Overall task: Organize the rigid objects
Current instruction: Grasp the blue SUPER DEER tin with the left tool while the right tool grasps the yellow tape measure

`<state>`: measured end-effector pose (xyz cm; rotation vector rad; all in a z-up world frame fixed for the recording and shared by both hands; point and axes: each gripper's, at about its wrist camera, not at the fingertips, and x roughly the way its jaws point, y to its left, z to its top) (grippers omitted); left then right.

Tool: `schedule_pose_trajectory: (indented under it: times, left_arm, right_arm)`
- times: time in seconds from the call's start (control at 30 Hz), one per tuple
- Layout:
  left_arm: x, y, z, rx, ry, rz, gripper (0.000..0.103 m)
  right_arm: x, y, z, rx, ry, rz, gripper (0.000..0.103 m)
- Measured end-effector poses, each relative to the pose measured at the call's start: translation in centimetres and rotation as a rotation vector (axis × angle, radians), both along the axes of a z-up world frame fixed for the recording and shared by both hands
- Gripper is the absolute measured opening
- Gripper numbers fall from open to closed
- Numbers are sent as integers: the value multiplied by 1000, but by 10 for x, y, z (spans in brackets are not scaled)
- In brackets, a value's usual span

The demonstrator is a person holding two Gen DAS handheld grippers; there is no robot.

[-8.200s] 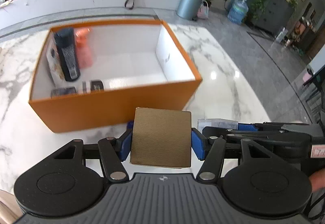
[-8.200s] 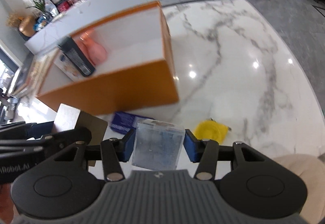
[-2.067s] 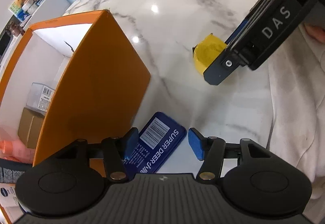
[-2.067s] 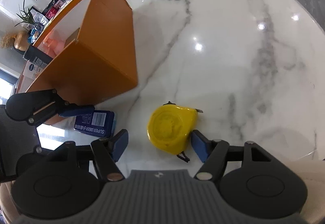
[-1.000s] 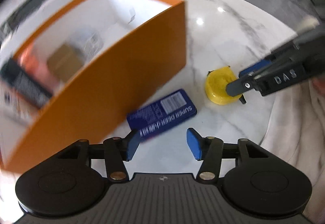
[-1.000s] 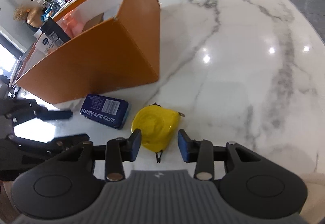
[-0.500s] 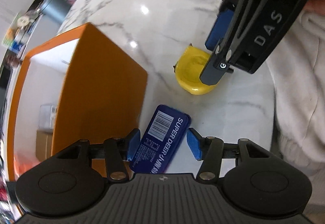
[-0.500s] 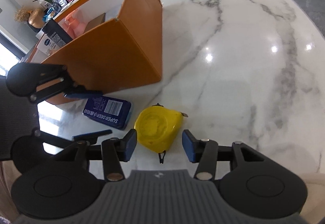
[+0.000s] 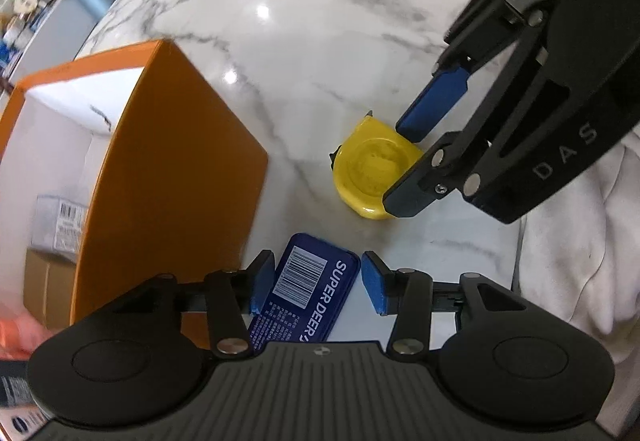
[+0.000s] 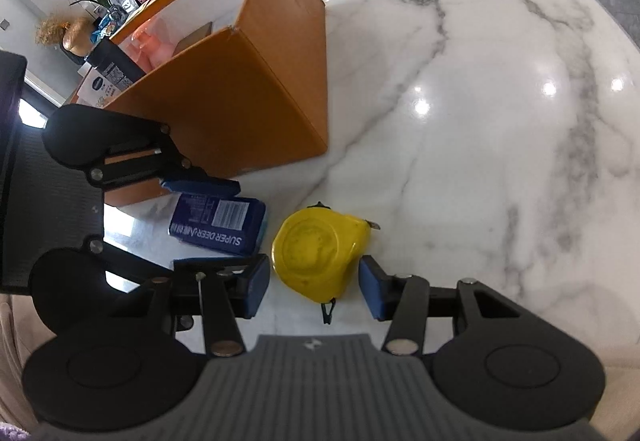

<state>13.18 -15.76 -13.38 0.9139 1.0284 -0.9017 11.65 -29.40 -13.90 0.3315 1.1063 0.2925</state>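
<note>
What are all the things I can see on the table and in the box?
marble table: one, white with grey veins, under everything
orange box: one, open top, far left on the table
blue tin: one, flat on the table beside the box
yellow tape measure: one, flat on the table right of the tin
clear packet: one, with barcode, inside the box
brown carton: one, inside the box
left gripper: black, blue pads, jaws closing around the tin
right gripper: black, blue pads, jaws either side of the tape measure
</note>
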Motion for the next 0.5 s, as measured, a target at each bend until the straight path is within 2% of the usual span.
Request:
schedule_pose_trajectory:
  times: [0.07,0.13,0.33,0.4,0.5]
  left_arm:
    - [-1,0,0,1,13,40,55]
    - [-2,3,2,-5,27,123,55]
    - [0,21,6,-81,93,496,55]
    - [-2,30,7,-113,92,578,55]
    - [-10,43,12,-159,33,652,55]
  right_arm:
    - [0,0,0,1,-1,2,51]
    - [-1,0,1,1,-3,4,51]
    - [-1,1,2,-2,-8,10,51]
    - [-1,2,3,-14,-12,10,55]
    - [-2,5,6,-53,-27,7,66]
